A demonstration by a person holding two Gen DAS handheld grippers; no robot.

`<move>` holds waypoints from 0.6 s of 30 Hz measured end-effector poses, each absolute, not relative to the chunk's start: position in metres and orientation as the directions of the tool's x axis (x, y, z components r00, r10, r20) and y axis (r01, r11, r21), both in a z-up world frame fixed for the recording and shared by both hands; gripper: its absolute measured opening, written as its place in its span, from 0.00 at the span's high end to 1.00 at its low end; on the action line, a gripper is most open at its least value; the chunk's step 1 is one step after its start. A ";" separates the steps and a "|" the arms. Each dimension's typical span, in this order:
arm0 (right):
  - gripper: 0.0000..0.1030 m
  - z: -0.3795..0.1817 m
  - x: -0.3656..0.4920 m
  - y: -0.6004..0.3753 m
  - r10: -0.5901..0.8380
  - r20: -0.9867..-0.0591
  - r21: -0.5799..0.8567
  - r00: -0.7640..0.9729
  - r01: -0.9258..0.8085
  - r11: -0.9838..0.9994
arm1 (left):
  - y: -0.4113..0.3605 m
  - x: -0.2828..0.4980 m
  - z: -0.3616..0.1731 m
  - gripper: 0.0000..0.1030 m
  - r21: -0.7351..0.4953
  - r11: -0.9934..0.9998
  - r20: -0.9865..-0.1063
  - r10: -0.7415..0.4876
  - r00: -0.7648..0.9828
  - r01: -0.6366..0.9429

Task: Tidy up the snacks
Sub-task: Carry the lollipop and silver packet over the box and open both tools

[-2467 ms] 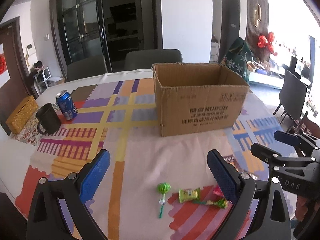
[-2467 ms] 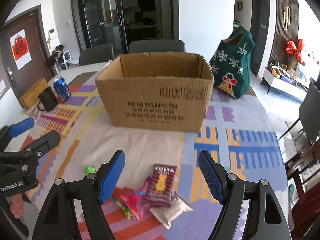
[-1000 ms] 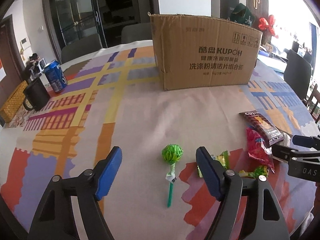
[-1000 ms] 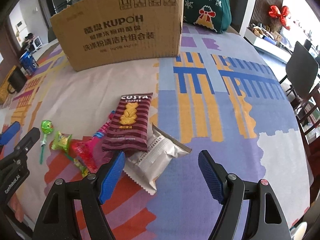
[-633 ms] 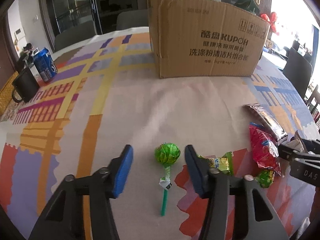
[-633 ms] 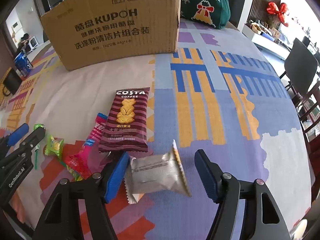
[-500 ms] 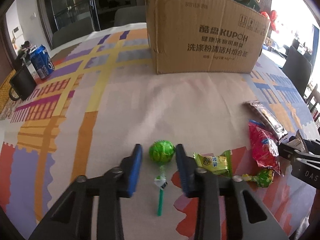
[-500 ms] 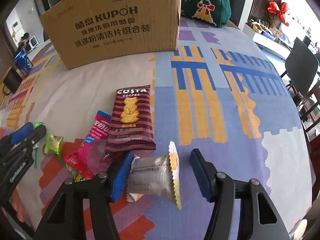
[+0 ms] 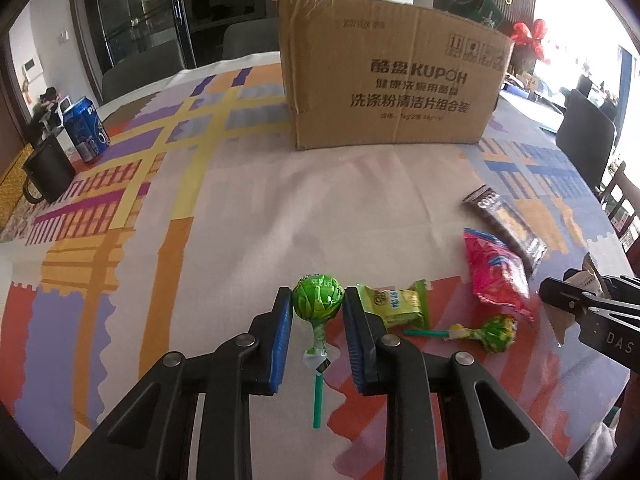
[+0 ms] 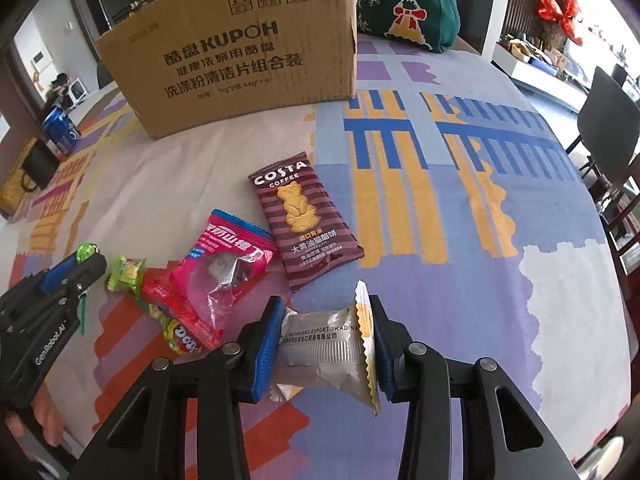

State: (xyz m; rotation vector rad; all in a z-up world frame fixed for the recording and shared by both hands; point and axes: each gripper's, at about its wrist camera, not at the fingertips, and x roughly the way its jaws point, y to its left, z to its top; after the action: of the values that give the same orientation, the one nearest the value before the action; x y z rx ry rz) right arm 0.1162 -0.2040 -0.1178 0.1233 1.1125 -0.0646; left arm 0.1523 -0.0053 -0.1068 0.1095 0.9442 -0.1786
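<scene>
My left gripper is shut on the head of a green lollipop whose stick lies on the cloth. My right gripper is shut on a silver snack packet, crumpled between the blue pads. On the cloth lie a small green candy, a second lollipop, a pink packet and a brown Costa biscuit packet. The open cardboard box stands behind them.
A blue soda can and a black mug stand at the far left of the patterned tablecloth. A green Christmas bag sits behind the box. Dark chairs stand around the table.
Both grippers came down to the table and closed: the left around the lollipop head, the right around the silver packet, which crumpled and tilted up.
</scene>
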 end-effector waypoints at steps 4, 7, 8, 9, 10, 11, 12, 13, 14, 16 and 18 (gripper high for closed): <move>0.60 -0.109 0.110 -0.204 0.024 -0.883 0.082 0.469 0.103 0.991 | -0.007 0.146 -0.095 0.75 0.014 0.979 -0.798 -0.112 0.593 0.205; 0.60 -0.102 0.107 -0.205 0.038 -0.870 0.093 0.491 0.089 0.992 | -0.009 0.139 -0.083 0.75 0.009 0.978 -0.783 -0.123 0.610 0.209; 0.60 -0.100 0.107 -0.205 0.043 -0.867 0.096 0.496 0.083 0.992 | -0.010 0.138 -0.080 0.75 0.007 0.978 -0.780 -0.125 0.613 0.209; 0.60 -0.097 0.106 -0.205 0.049 -0.862 0.101 0.505 0.076 0.992 | -0.010 0.137 -0.077 0.75 0.005 0.977 -0.777 -0.129 0.616 0.211; 0.60 -0.095 0.106 -0.205 0.055 -0.858 0.106 0.511 0.072 0.992 | -0.011 0.135 -0.074 0.75 0.004 0.977 -0.774 -0.131 0.620 0.212; 0.60 -0.092 0.105 -0.205 0.063 -0.853 0.112 0.518 0.063 0.992 | -0.012 0.133 -0.071 0.75 0.006 0.977 -0.769 -0.132 0.625 0.213; 0.60 -0.090 0.105 -0.204 0.069 -0.848 0.115 0.525 0.056 0.992 | -0.013 0.132 -0.068 0.75 0.007 0.976 -0.766 -0.133 0.629 0.216; 0.60 -0.088 0.105 -0.204 0.073 -0.843 0.118 0.534 0.051 0.992 | -0.013 0.131 -0.065 0.75 0.008 0.976 -0.762 -0.135 0.634 0.218; 0.60 -0.085 0.104 -0.204 0.078 -0.836 0.121 0.543 0.044 0.992 | -0.014 0.130 -0.062 0.75 0.008 0.976 -0.758 -0.136 0.639 0.217; 0.60 -0.079 0.104 -0.204 0.087 -0.824 0.126 0.560 0.033 0.991 | -0.016 0.128 -0.057 0.75 0.010 0.976 -0.749 -0.138 0.648 0.219; 0.60 -0.073 0.105 -0.204 0.092 -0.809 0.129 0.580 0.023 0.991 | -0.018 0.128 -0.050 0.75 0.006 0.976 -0.742 -0.141 0.656 0.217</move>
State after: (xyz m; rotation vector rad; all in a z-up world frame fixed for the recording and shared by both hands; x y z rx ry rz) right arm 0.1049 -0.2045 -0.0726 0.1302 0.9519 0.0402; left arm 0.1285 -0.0176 -0.0504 0.0972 0.8315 -0.2038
